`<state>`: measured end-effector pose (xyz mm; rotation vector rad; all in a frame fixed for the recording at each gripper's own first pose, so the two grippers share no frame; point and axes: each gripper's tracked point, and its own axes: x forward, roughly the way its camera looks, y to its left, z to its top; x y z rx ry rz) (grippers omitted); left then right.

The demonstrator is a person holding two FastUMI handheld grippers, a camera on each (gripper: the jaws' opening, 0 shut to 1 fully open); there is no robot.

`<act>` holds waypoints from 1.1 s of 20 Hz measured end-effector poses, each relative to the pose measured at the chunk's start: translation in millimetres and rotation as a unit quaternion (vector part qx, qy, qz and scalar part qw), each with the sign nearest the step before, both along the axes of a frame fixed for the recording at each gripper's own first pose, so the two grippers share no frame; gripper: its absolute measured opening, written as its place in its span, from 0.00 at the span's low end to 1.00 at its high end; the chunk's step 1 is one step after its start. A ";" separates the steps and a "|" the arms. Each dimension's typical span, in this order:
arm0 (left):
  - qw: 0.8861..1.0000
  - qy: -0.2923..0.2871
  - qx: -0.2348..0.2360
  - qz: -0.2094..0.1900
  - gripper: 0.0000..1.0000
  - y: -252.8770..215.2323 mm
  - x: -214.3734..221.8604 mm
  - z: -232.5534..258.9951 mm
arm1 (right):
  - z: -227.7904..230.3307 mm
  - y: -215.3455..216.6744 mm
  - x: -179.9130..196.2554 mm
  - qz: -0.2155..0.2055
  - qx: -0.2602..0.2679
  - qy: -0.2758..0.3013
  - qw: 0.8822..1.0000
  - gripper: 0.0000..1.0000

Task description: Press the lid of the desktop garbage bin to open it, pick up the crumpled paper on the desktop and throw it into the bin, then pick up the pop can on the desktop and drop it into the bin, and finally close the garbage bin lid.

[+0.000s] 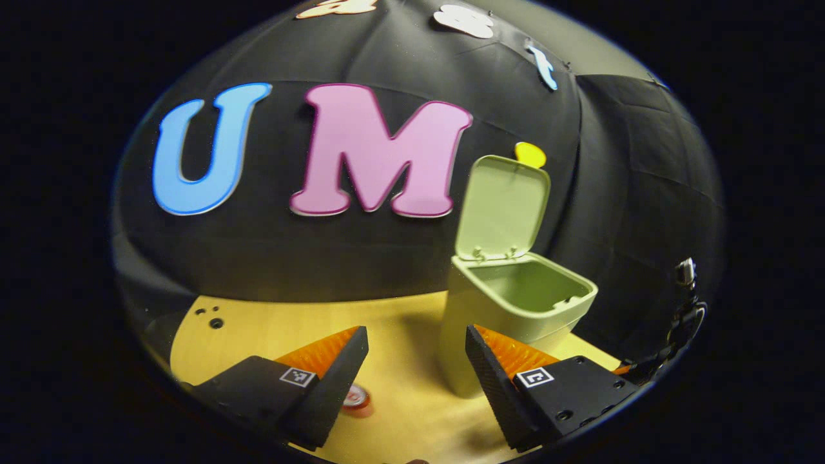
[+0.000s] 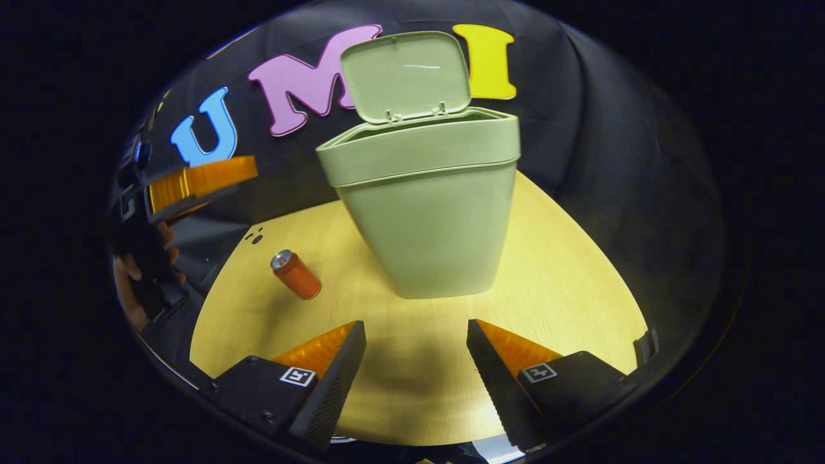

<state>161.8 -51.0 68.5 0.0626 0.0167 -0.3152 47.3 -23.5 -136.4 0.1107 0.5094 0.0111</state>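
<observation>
We start nearest the lens in the left gripper view, where the left gripper (image 1: pixel 417 361) hangs over the wooden desktop (image 1: pixel 399 322) with its two fingers spread wide apart and nothing between them; each finger carries a small square black-and-white marker, a code pattern rather than words. Just behind the left-hand finger we catch the rim of the pop can (image 1: pixel 356 398), most of it hidden by that finger. In the right gripper view the right gripper (image 2: pixel 416 361) is likewise parted and empty above the desktop's near edge, with the same kind of square markers on its fingers. Moving outward, the pop can lies on its side toward the desktop's left edge, silver top pointing away from us, and its red-orange body shows no brand or writing we can make out. Past it, in the middle of the desktop, stands the pale green garbage bin (image 2: pixel 438 225), upright, well apart from the can, with no label visible on its walls. Its lid (image 2: pixel 407 74) stands raised on the rear hinge, open. From the left gripper view we look into the bin's mouth and see only part of its bare inner wall, so we cannot tell whether the crumpled paper is inside. Farthest left, against the booth wall, a hand (image 2: pixel 132 283) grips the other tool.
</observation>
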 end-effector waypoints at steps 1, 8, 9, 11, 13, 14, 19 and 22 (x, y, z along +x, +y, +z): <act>1.000 0.006 -0.003 0.017 0.97 20.2 -6.5 -8.1 | -1.8 8.3 2.5 0.009 -0.005 0.000 1.000 0.99; 0.989 0.058 -0.045 0.125 0.97 139.5 -68.2 -65.2 | -24.6 82.5 21.6 0.083 -0.033 0.021 0.996 0.99; 0.987 0.066 -0.056 0.139 0.97 153.0 -78.6 -73.7 | -25.7 94.8 26.2 0.093 -0.034 0.023 0.995 0.99; 0.980 0.083 -0.078 0.165 0.97 176.2 -95.6 -92.9 | -26.4 118.1 38.4 0.117 -0.039 0.023 0.992 0.99; 0.972 0.098 -0.092 0.193 0.96 198.7 -112.2 -110.6 | -27.6 136.4 55.0 0.133 -0.051 0.018 0.990 0.99; 0.969 0.103 -0.098 0.203 0.96 207.6 -120.3 -117.5 | -27.4 144.8 61.9 0.140 -0.056 0.017 0.988 0.99; 0.955 0.117 -0.110 0.250 0.96 235.3 -147.4 -139.6 | -35.6 181.6 99.2 0.167 -0.066 0.022 0.983 0.99; 0.946 0.127 -0.115 0.275 0.96 247.5 -161.9 -151.6 | -48.6 198.7 116.2 0.178 -0.076 0.031 0.980 0.99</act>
